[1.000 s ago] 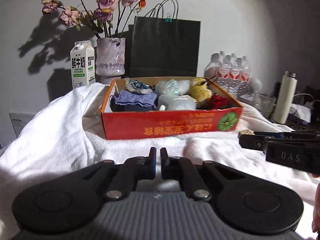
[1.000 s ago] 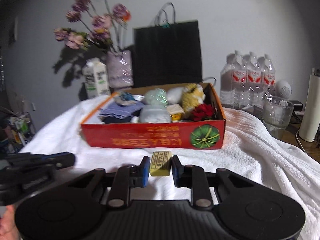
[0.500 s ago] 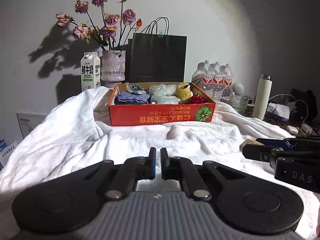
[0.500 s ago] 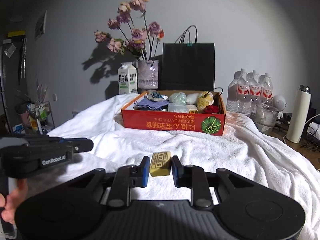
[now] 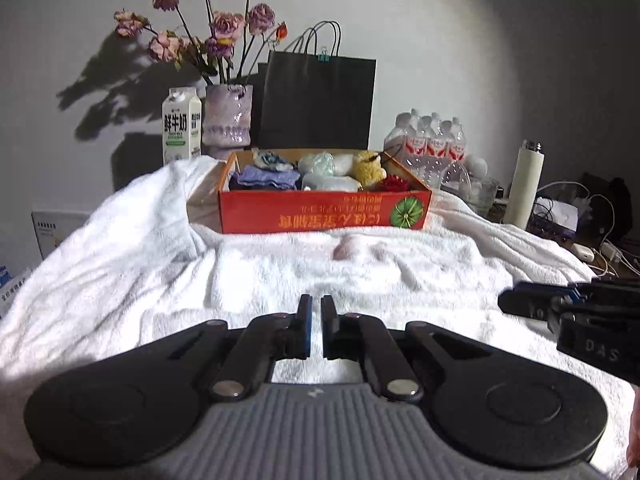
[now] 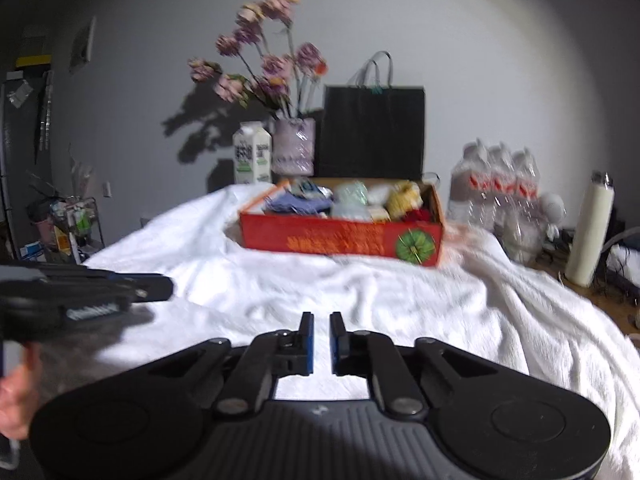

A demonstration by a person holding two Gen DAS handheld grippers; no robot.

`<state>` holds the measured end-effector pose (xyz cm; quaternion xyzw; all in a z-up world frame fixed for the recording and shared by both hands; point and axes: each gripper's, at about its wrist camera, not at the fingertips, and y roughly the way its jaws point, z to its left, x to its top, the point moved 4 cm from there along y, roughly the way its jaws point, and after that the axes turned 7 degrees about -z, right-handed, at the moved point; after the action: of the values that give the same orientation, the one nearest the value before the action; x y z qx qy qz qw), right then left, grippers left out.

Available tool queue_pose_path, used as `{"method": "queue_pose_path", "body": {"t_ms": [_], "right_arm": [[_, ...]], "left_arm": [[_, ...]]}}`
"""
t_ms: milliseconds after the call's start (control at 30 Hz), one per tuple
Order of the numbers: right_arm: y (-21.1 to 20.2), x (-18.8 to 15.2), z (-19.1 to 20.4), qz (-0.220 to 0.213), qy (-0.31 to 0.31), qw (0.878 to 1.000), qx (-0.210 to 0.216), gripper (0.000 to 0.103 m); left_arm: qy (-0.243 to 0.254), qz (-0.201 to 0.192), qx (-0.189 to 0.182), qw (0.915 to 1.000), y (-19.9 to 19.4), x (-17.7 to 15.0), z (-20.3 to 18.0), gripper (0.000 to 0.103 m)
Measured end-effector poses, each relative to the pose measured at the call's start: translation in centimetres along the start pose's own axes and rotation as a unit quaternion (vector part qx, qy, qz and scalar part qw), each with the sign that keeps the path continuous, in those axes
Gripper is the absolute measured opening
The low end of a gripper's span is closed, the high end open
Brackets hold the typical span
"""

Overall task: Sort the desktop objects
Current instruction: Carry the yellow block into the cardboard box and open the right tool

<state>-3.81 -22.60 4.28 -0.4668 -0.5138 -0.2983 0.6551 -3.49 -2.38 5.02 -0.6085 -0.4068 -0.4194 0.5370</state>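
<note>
Both grippers, left (image 5: 314, 320) and right (image 6: 321, 330), show nearly closed, empty fingers.

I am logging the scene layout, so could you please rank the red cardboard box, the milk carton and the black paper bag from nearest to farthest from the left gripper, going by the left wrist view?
From the left gripper:
1. Red cardboard box, straight ahead on the white towel.
2. Milk carton, behind the box, to the left.
3. Black paper bag, behind the box by the wall, centre; its lead over the carton is slight.
</note>
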Motion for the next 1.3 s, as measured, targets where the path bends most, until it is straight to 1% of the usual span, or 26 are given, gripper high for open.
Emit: {"method": "queue_pose_path", "body": {"t_ms": [33,100,167,233,300,333,400,433,500,567,700,833,967,1033,1100,1133,1167,1200,1267,1300], "right_arm": [[0.0,-0.7,-0.4,0.014,0.005,1.0,0.012,0.033],[-0.1,-2.3,-0.6,0.027,0.005,0.999,0.019,0.044],[0.3,-3.6,-0.7,0.049,0.006,0.999,0.01,0.042],[1.0,-4.5,-0.7,0.056,0.011,0.998,0.011,0.042],[1.9,-5.1,-0.8,0.063,0.007,0.998,0.002,0.04],[2.5,-5.5,-0.7,0.07,-0.001,0.998,-0.005,0.032],[2.8,-6.0,0.0,0.065,-0.033,0.997,-0.007,0.03],[2.8,-6.0,0.4,0.065,-0.042,0.997,-0.003,0.019],[2.6,-5.4,0.9,0.067,-0.046,0.997,0.002,0.02],[2.3,-4.2,1.1,0.053,-0.049,0.997,0.007,0.019],[3.1,-0.5,0.7,0.023,-0.042,0.999,0.021,0.019],[5.6,4.5,-0.9,-0.001,-0.028,1.0,0.015,0.019],[9.6,9.4,-3.3,-0.012,-0.02,1.0,-0.002,0.02],[12.3,11.7,-4.8,-0.007,-0.015,1.0,-0.004,0.019],[15.6,14.0,-6.6,0.001,-0.001,1.0,-0.006,0.02],[17.5,14.9,-7.5,0.009,0.007,1.0,-0.008,0.02],[19.5,15.8,-8.4,0.018,0.014,1.0,-0.013,0.02],[21.7,16.5,-9.2,0.032,0.022,0.999,-0.02,0.02],[25.7,17.2,-10.5,0.058,0.043,0.997,-0.031,0.02],[27.8,17.2,-11.2,0.077,0.061,0.995,-0.029,0.02]], "left_arm": [[0.002,0.001,-0.001,1.0,0.0,-0.2,0.1,0.006],[0.002,0.009,0.0,1.0,0.1,-0.7,0.3,0.006],[0.001,0.023,-0.005,0.9997,0.5,-1.4,0.3,0.006],[0.0,0.035,-0.007,0.9993,1.0,-2.2,0.1,0.006],[-0.003,0.047,-0.013,0.9988,1.4,-2.7,-0.1,0.006],[-0.003,0.048,-0.016,0.9987,1.5,-2.8,-0.2,0.006],[-0.001,0.048,-0.017,0.9987,1.5,-2.9,-0.3,0.006],[-0.001,0.047,-0.016,0.9987,1.6,-2.8,-0.3,0.006],[-0.006,0.046,-0.014,0.9988,1.6,-2.5,-0.1,0.006],[-0.011,0.039,-0.014,0.9991,1.9,-1.6,0.1,0.006],[-0.016,0.023,-0.026,0.9993,3.3,1.3,0.2,0.006],[-0.018,0.014,-0.041,0.9989,5.7,5.0,0.7,0.006],[0.004,0.004,-0.035,0.9994,9.2,8.7,1.1,0.006],[-0.007,0.01,-0.026,0.9996,12.0,10.9,1.7,0.006],[-0.023,0.031,-0.024,0.9989,15.7,12.7,2.5,0.006],[-0.032,0.042,-0.017,0.9985,17.8,13.4,2.9,0.006],[-0.033,0.054,-0.017,0.9978,20.0,14.1,3.1,0.006],[-0.028,0.067,-0.022,0.9971,22.4,14.6,3.3,0.006],[-0.024,0.087,-0.002,0.9959,27.0,15.0,3.8,0.006],[-0.015,0.101,0.006,0.9948,29.1,14.9,3.9,0.006]]}}
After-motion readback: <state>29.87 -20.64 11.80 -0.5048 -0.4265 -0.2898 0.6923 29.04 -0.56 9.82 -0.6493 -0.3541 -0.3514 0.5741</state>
